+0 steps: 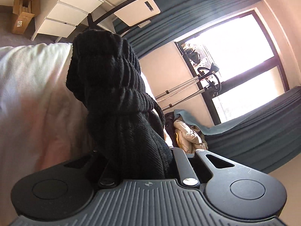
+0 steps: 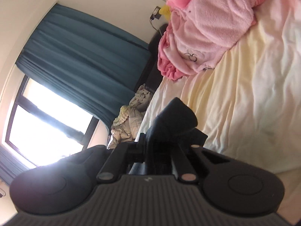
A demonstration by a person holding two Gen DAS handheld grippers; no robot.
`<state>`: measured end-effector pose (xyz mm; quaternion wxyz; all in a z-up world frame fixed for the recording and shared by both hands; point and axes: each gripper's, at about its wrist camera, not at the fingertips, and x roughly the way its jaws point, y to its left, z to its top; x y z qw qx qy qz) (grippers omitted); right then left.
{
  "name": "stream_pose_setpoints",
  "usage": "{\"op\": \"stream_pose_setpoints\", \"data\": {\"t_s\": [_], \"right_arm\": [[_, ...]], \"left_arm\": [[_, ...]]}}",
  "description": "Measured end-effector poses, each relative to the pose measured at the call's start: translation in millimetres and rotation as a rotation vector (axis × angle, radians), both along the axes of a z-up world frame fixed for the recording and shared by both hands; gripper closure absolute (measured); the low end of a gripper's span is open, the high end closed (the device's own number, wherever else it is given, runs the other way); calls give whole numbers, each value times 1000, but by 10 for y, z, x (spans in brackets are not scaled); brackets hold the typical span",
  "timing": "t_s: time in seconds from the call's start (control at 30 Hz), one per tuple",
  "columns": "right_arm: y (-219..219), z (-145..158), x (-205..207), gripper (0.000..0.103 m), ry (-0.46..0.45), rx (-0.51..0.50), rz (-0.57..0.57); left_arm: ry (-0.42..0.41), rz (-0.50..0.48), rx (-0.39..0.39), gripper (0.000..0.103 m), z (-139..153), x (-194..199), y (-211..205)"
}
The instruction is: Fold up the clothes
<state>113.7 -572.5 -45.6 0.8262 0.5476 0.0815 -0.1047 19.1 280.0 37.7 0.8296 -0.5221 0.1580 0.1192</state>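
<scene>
Over the bed (image 1: 28,86), a black knit garment (image 1: 112,94) is clamped in the left gripper (image 1: 143,162), bunched and standing up ahead of its jaws, ribbed band showing midway. Seen from the right wrist, dark fabric (image 2: 175,120) is pinched in the right gripper (image 2: 161,146), jaws clenched on it; whether it is the same garment cannot be told. Cream bedding (image 2: 244,94) is seen beyond, with a pink fleece heap (image 2: 203,30) lying on it near the headboard end. Teal curtains (image 2: 75,56) and a bright window (image 1: 235,56) are seen behind; white drawers (image 1: 67,9) and a cardboard box (image 1: 22,11) stand on the floor.
</scene>
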Motion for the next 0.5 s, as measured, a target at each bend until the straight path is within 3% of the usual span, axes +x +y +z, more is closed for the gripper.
{"op": "stream_pose_setpoints", "data": {"t_s": [0.17,0.27,0.4,0.5], "right_arm": [[-257,-726,-293,98,289,223,-100],[-304,-952,-388,97,311,313,-105],[-317,-862,-402,95,326,256,-80],[-272,-888,-436,83,350,238,-67]], "left_arm": [[163,-47,-39,89,-507,-299,55],[232,-37,-96,86,-834,-443,105],[206,-30,-155,76,-964,-566,207],[222,-58,-132,70,-906,-559,252]]}}
